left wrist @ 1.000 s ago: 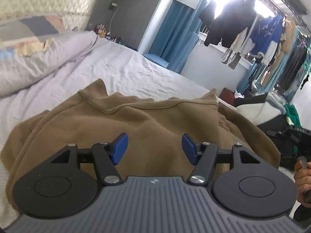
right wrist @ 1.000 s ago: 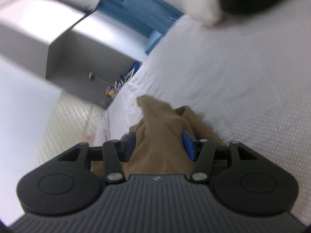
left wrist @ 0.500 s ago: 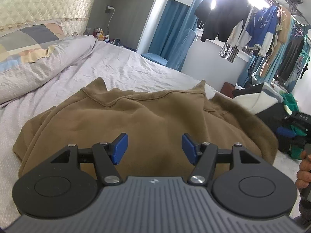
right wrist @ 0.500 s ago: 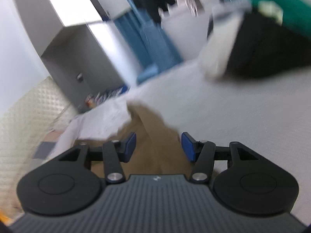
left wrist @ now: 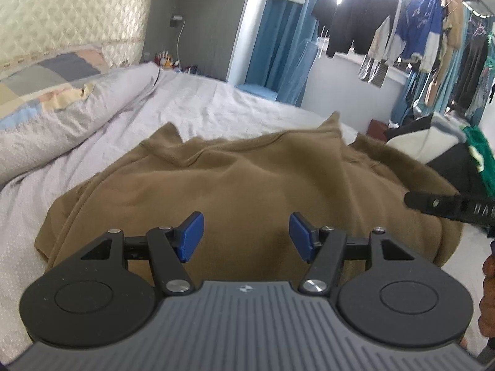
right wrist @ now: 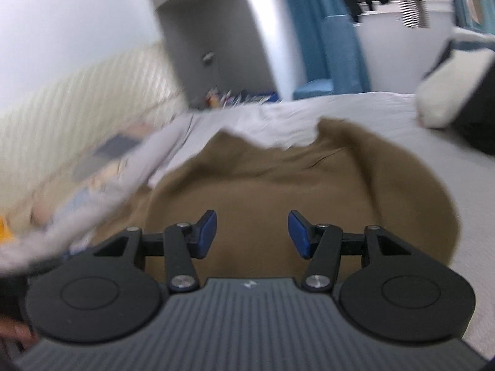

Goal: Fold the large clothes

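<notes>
Right gripper [right wrist: 252,233] has rolled level and swung over the brown sweatshirt [left wrist: 247,191] lying rumpled on the bed [left wrist: 216,105]; both it and left gripper [left wrist: 246,236] are released, nothing grasped, fold not started.

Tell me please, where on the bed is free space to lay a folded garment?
Free sheet lies beyond the brown sweatshirt, between its collar and the blue curtain. A narrower strip runs between the sweatshirt and the pillow. On the other side, bare sheet runs beside the sweatshirt, but the clothes pile crowds its far end.
</notes>
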A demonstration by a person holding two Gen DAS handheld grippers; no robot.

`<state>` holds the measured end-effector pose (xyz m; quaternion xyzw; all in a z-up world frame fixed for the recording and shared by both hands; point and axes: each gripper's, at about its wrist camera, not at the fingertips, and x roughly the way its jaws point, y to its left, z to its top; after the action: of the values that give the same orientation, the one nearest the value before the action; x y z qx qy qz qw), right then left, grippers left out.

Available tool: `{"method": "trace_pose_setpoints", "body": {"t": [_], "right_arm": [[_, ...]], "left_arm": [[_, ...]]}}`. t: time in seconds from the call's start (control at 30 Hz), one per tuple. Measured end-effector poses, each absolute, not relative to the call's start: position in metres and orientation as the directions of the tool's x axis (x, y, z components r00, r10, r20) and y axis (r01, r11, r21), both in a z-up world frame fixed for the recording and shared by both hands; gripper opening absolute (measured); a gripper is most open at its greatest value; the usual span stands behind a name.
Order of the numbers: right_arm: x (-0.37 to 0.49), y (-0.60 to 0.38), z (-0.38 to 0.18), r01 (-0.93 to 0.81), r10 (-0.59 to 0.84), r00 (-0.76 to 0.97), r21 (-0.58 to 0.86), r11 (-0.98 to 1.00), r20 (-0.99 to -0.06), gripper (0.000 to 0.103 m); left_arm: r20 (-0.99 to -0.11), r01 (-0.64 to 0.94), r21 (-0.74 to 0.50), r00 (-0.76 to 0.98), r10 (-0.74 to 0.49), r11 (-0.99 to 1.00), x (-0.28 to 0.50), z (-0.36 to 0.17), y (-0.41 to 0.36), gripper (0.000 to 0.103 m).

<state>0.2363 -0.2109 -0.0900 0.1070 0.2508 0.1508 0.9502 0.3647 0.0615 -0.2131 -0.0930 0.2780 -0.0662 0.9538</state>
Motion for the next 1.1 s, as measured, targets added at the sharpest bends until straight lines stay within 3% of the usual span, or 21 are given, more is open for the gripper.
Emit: {"method": "trace_pose_setpoints", "body": {"t": [0.13, 0.5, 0.8, 0.97, 1.1], "right_arm": [[0.251, -0.193, -0.110, -0.249, 0.336, 0.778, 0.231, 0.941, -0.531, 0.054], [0.278, -0.181, -0.123, -0.252, 0.335, 0.756, 0.222, 0.942, -0.562, 0.054], [0.271, -0.178, -0.125, -0.228, 0.308, 0.797, 0.213, 0.950, -0.520, 0.053], [0.242, -0.177, -0.117, -0.221, 0.291, 0.804, 0.194, 0.956, -0.518, 0.053], [0.216, -0.182, -0.113, -0.214, 0.319, 0.791, 0.253, 0.944, -0.521, 0.053]], "left_arm": [[-0.544, 0.073, -0.203, 0.821, -0.174, 0.977, 0.379, -0.225, 0.063, 0.068], [-0.620, 0.021, -0.166, 0.775, -0.121, 0.986, 0.429, -0.243, 0.051, 0.070], [-0.517, -0.023, -0.295, 0.845, -0.139, 0.955, 0.402, -0.240, 0.066, 0.071], [-0.527, -0.076, -0.305, 0.844, -0.102, 0.949, 0.368, -0.228, 0.067, 0.071], [-0.546, -0.134, -0.412, 0.828, -0.126, 0.901, 0.343, -0.234, 0.079, 0.071]]}}
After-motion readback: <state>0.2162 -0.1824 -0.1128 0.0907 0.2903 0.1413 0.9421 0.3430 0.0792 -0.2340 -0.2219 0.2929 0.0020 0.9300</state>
